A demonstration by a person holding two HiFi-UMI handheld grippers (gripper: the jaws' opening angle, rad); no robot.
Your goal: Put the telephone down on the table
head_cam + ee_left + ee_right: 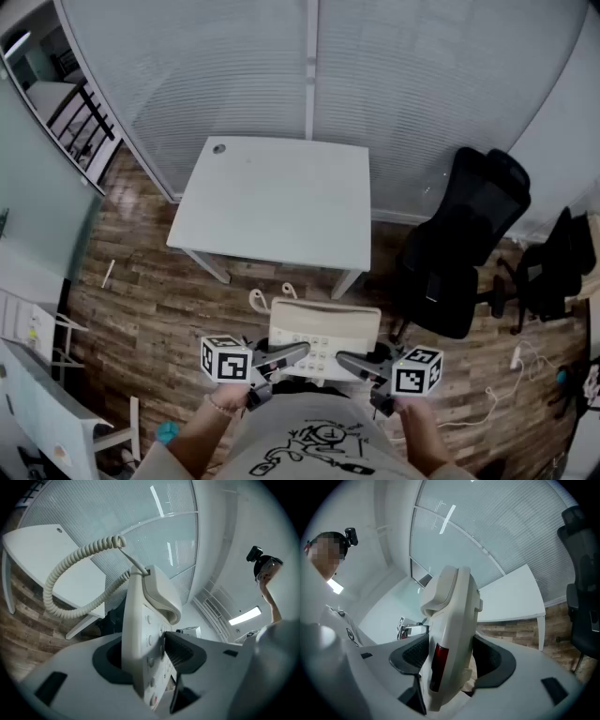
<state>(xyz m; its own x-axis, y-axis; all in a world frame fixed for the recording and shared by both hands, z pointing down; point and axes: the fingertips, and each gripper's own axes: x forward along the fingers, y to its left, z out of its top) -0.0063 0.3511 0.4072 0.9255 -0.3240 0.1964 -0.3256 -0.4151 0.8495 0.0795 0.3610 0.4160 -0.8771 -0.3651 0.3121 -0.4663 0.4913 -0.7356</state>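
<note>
My left gripper (pixel 291 353) and right gripper (pixel 352 361) both clamp the cream plastic desk telephone (pixel 323 328), low centre of frame, clear of the white rectangular table (pixel 272 202) higher up.

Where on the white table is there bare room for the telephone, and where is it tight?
The whole top of the table is bare, from far edge to near edge; only a small round grommet sits in its far left corner. It is tight on the floor at right, by the black chair.
</note>
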